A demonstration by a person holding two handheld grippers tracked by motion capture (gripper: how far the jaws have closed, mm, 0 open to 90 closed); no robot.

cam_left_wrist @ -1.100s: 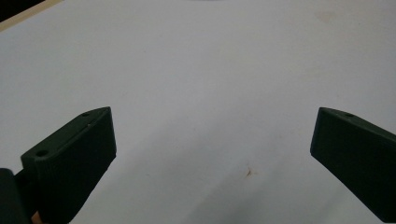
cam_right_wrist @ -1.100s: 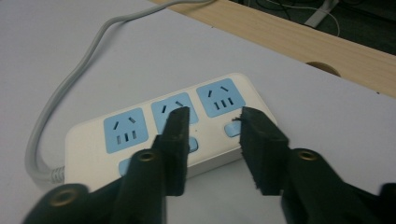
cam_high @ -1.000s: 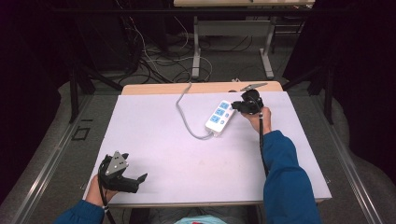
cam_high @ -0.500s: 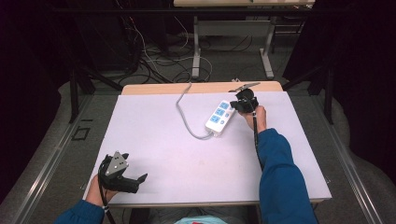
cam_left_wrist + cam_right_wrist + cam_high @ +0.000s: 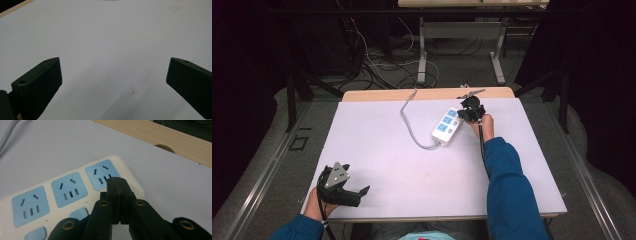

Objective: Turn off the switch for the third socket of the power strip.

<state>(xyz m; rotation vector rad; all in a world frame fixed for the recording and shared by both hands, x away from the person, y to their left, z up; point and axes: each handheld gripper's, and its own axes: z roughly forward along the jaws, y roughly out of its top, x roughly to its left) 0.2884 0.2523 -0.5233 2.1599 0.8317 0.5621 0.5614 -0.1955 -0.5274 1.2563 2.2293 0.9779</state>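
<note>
The right gripper (image 5: 117, 185) is keeping its jaws pressed together with nothing between them, the joined tips hovering over the end socket of the white power strip (image 5: 75, 192); whether they are touching it is hard to tell. In the high view the right gripper (image 5: 470, 112) is sitting at the far end of the power strip (image 5: 446, 127), which is lying at an angle on the far right part of the white surface (image 5: 412, 165), its grey cord (image 5: 408, 120) curving toward the far edge. The left gripper (image 5: 115, 82) is holding its jaws spread wide over bare surface, resting at the near left corner (image 5: 343, 186), well apart from the strip
</note>
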